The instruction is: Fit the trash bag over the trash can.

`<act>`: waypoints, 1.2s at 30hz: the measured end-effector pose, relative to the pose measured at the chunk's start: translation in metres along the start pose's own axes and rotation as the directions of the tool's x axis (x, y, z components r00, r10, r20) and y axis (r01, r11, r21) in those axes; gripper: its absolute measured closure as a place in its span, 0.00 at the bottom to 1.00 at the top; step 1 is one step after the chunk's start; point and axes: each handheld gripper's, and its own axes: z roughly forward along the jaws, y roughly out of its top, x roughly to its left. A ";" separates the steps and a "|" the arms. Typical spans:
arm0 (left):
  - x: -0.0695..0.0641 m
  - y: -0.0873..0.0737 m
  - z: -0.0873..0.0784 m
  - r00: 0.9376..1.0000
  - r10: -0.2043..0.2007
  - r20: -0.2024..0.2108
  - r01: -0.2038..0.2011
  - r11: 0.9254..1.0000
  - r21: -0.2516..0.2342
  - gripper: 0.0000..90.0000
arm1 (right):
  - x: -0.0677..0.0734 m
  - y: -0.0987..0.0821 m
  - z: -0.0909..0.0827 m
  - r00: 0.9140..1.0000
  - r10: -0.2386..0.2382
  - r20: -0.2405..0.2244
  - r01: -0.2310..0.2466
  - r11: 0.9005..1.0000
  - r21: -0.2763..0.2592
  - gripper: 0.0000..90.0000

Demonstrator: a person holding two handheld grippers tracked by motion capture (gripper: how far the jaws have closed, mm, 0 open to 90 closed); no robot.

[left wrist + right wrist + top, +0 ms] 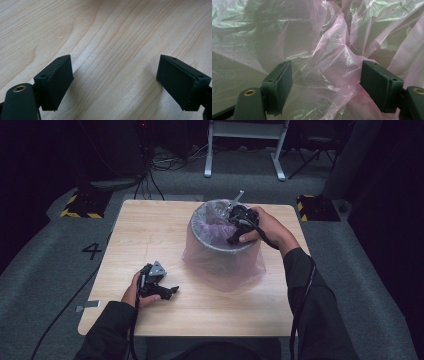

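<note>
A pink plastic bin liner (pixel 222 262) drapes over a round bin (pixel 220 247) mid-table; the right gripper (pixel 325 77) hangs wide open inside it, empty; the left gripper (pixel 170 291) rests wide open on the wooden table (pixel 145 227); the film looks light, limp and slippery, likely best pinched at a crumpled fold.

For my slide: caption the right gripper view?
Open right hand-held gripper facing crumpled pink bag liner inside the bin.

We can't see the bin (pixel 220 251) itself, pink bag (pixel 224 262) drapes over its sides. Right tool (pixel 231 215) tips dip inside, hidden in high view. Worktop (pixel 150 235) near edge cut by sleeves.
</note>
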 end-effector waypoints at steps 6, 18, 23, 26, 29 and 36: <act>0.000 0.000 0.000 1.000 0.000 0.000 0.000 1.000 0.000 0.15 | 0.002 -0.002 -0.004 1.000 0.005 0.011 -0.005 0.999 -0.035 0.30; 0.000 0.000 0.000 1.000 0.000 0.000 0.000 1.000 0.000 0.15 | 0.000 -0.024 -0.026 0.995 0.093 0.044 -0.077 0.957 -0.278 0.29; 0.000 0.000 0.000 1.000 0.000 0.000 0.000 1.000 0.000 0.15 | 0.002 -0.039 -0.041 0.988 0.149 0.045 -0.118 0.907 -0.404 0.29; 0.000 0.000 0.000 1.000 0.000 0.000 0.000 1.000 0.000 0.15 | 0.004 -0.050 -0.052 0.982 0.181 0.048 -0.139 0.875 -0.465 0.29; 0.000 0.000 0.000 1.000 0.000 0.000 0.000 1.000 0.000 0.15 | 0.007 -0.064 -0.063 0.977 0.210 0.042 -0.159 0.842 -0.516 0.29; 0.000 0.000 0.000 1.000 0.000 0.000 0.000 1.000 0.001 0.15 | 0.020 -0.096 -0.076 0.969 0.239 0.064 -0.162 0.808 -0.567 0.26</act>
